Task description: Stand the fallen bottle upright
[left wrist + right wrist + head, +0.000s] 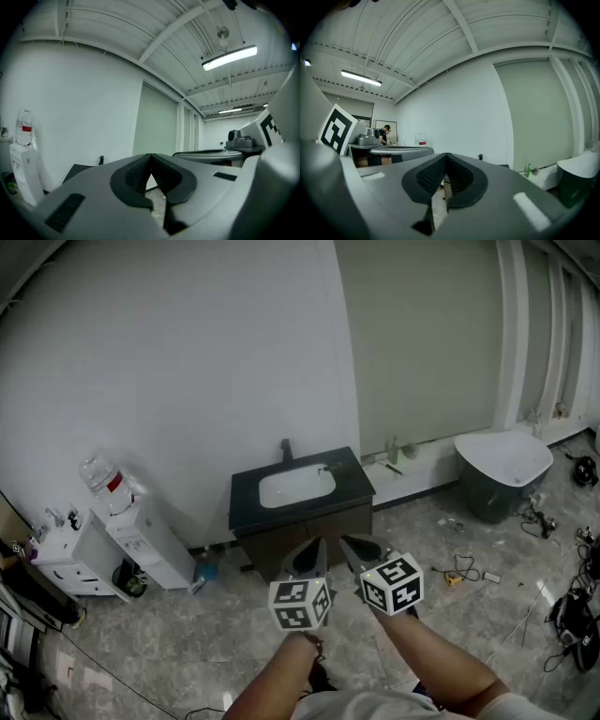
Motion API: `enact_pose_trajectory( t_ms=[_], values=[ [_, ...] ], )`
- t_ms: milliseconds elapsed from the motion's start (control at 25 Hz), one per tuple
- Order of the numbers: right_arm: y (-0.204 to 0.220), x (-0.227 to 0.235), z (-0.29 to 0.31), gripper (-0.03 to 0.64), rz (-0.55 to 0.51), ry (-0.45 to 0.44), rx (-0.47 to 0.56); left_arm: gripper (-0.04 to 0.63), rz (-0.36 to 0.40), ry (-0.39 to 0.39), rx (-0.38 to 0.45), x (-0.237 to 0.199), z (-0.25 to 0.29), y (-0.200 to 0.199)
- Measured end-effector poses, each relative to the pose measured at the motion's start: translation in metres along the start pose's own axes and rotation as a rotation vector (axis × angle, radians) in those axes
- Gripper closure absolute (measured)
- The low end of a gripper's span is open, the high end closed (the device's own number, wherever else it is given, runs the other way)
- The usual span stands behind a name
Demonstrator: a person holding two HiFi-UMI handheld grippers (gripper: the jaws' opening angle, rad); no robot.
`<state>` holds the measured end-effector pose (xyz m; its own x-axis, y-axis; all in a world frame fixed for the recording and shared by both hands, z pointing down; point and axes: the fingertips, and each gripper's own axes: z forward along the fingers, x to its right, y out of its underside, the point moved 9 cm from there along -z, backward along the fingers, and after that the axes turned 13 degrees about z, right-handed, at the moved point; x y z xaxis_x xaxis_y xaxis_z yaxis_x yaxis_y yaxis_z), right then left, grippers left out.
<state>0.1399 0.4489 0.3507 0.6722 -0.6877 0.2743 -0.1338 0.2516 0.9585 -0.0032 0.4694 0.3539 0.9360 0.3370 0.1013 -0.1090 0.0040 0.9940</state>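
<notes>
Grey floor (187,634) spreads before the vanity (352,486) edge; left gripper (150,157) and right gripper (446,156) both closed, empty.

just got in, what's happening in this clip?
A person holds the left gripper and right gripper side by side, level, aimed toward a sink cabinet. Both have their jaws together with nothing between them. No fallen bottle can be made out, so the task hasn't started. A water dispenser stands to the cabinet's left.
</notes>
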Motion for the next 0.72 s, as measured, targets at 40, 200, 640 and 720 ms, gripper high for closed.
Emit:
enact_pose_trajectory(
  t_ms=[40,200,640,720],
  values=[
    [0.001,-0.001,0.001,0.615,0.0,0.0,0.001,0.588,0.001,0.0,0.001,-0.001,-0.001,0.0],
    [0.003,-0.002,0.002,0.615,0.004,-0.001,0.002,0.588,0.007,0.001,0.001,-0.002,-0.002,0.0],
    [0.002,0.01,0.01,0.614,0.026,-0.047,0.003,0.588,0.004,0.006,-0.017,-0.004,0.01,0.006],
    [0.003,0.016,0.017,0.612,0.028,-0.054,-0.01,0.588,0.003,0.004,-0.022,-0.009,0.018,0.007]
  ],
)
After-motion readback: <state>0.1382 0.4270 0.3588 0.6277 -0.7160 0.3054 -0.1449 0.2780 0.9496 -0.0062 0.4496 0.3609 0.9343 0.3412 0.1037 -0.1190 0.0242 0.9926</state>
